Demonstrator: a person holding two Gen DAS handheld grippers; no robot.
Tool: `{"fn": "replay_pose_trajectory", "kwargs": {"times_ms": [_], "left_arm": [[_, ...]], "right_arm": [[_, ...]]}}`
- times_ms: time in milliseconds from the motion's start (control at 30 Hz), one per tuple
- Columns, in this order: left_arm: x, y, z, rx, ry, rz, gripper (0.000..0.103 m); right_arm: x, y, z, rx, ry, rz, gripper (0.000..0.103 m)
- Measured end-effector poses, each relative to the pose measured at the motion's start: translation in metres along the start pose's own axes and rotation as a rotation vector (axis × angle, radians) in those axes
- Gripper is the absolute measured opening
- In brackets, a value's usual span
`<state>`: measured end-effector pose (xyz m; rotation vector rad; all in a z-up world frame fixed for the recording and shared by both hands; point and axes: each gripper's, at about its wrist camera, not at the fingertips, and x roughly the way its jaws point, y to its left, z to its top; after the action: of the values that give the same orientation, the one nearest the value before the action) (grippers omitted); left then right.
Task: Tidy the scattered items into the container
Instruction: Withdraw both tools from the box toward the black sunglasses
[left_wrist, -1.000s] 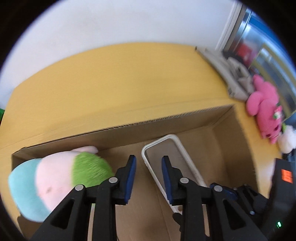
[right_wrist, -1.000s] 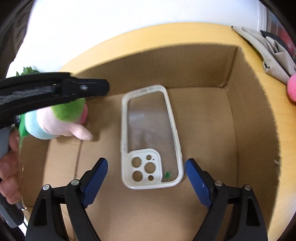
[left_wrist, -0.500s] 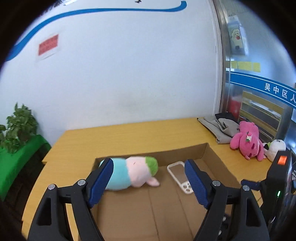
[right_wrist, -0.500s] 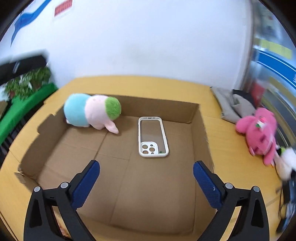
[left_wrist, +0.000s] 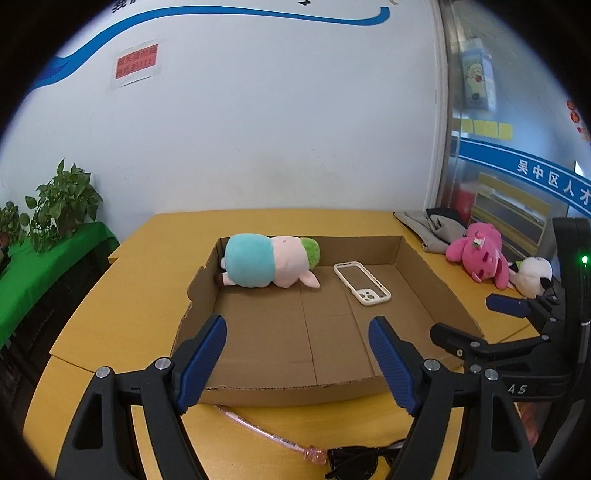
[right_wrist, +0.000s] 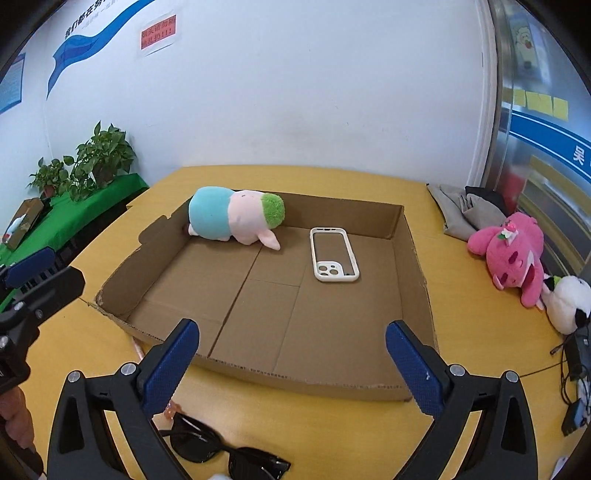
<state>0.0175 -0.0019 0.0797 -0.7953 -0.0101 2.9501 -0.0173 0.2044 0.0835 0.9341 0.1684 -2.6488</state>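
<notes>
Since then: both grippers pulled back from the cardboard box (right_wrist: 413, 258), jaws having just been opening, empty.
Fingers: left gripper (left_wrist: 297, 360) and right gripper (right_wrist: 291, 363) spread apart.
Next: sunglasses (right_wrist: 225, 452) lie crosswise under right gripper, pen (left_wrist: 258, 430) nearer left.

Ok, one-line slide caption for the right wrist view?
Open right gripper above cardboard box holding plush toy and phone case; sunglasses outside.

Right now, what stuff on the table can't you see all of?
- Sunglasses: in the right wrist view, the gripper's finger covers one end; in the left wrist view the bottom edge cuts them off.
- Pink pen: in the left wrist view, a finger hides one end.
- Red wall sign: its writing is too small to read.
</notes>
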Motion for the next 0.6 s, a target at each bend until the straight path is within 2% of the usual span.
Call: {"fn": "replay_pose_trajectory", "kwargs": {"times_ms": [300, 600], "left_arm": [[0.006, -0.022, -0.005, 0.015, 0.011, -0.032, 0.079], [0.027, -0.015, -0.007, -0.003, 0.034, -0.038, 0.079]], "right_arm": [[-0.009, -0.015, -0.012, 0.008, 0.0, -0.005, 0.103], [0.01, -0.009, -0.006, -0.024, 0.03, 0.001, 0.103]]}}
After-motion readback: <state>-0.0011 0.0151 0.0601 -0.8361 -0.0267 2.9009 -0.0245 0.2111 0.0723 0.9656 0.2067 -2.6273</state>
